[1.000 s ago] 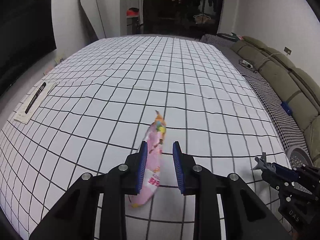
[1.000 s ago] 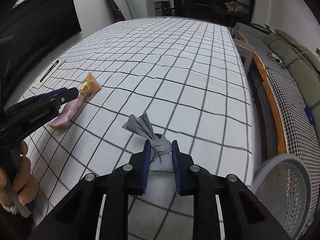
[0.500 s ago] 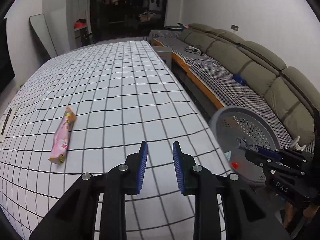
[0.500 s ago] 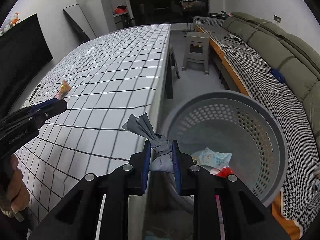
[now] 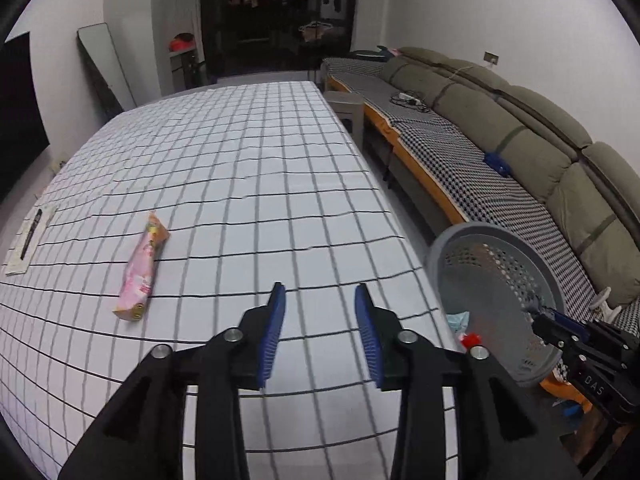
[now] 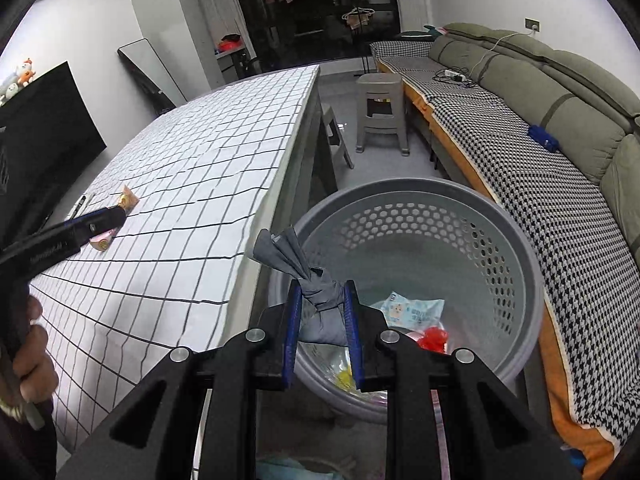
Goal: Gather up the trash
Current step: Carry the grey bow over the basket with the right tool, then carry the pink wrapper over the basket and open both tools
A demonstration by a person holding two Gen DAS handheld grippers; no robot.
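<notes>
1. Table w/ white black-grid cloth fills most of the room's middle; it's the landmark here.
2. Off its right edge: grey floor aisle, then long sofa w/ houndstooth cover. Grey stool stands in the aisle near table's far right corner.
3. Beyond table's far end: dark wardrobe w/ hanging clothes, mirror leaning on wall.
4. Grey perforated basket sits on floor just off table's near right edge; wrappers + a red bit lie inside.
5. Pink snack wrapper lies flat on table's left half, well away from the edges. Pen on paper near table's left edge.
6. Left gripper over table's near part, right of the wrapper; jaws have just been opening, now spread, nothing btwn them.
7. Right gripper past table's right edge, over the basket, pinching knotted grey bag.
8. Table top otherwise open around the wrapper.
</notes>
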